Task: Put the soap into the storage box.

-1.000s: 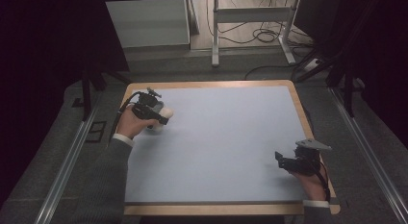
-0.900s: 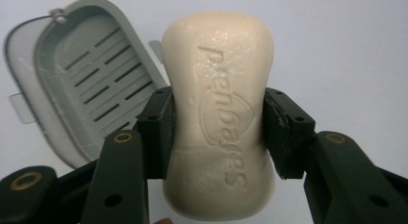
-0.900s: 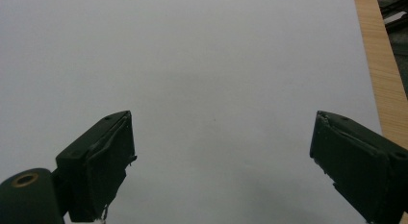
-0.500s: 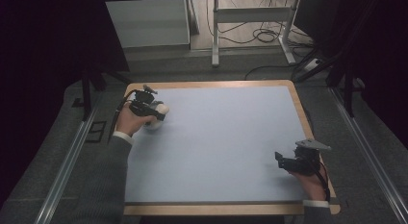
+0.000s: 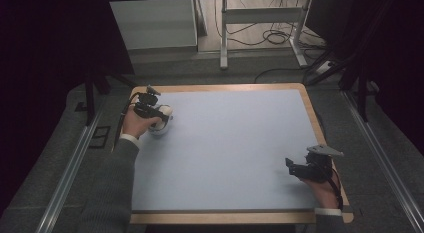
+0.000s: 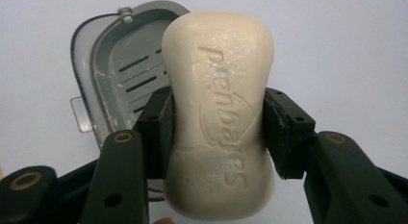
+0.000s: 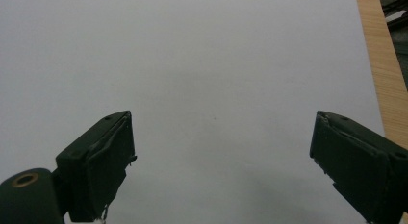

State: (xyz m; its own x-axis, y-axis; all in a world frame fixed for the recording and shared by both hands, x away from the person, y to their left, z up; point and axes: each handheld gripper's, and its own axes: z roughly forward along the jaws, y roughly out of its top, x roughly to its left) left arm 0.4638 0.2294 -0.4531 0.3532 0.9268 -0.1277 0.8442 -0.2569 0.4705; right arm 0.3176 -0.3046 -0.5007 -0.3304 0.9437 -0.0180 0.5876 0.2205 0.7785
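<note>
This looks like a lab or a recording room: a wood-edged tabletop (image 5: 320,123) with a pale blue mat stands between aluminium rails (image 5: 65,178), on grey carpet, with loose cables (image 5: 272,38) under a metal-legged desk (image 5: 260,15) behind.

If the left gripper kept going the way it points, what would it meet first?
Most likely the open grey soap dish: it lies just beyond the soap bar clamped in the left gripper, a little to the left in its view. The bar would probably touch first; the depth is unclear.
</note>
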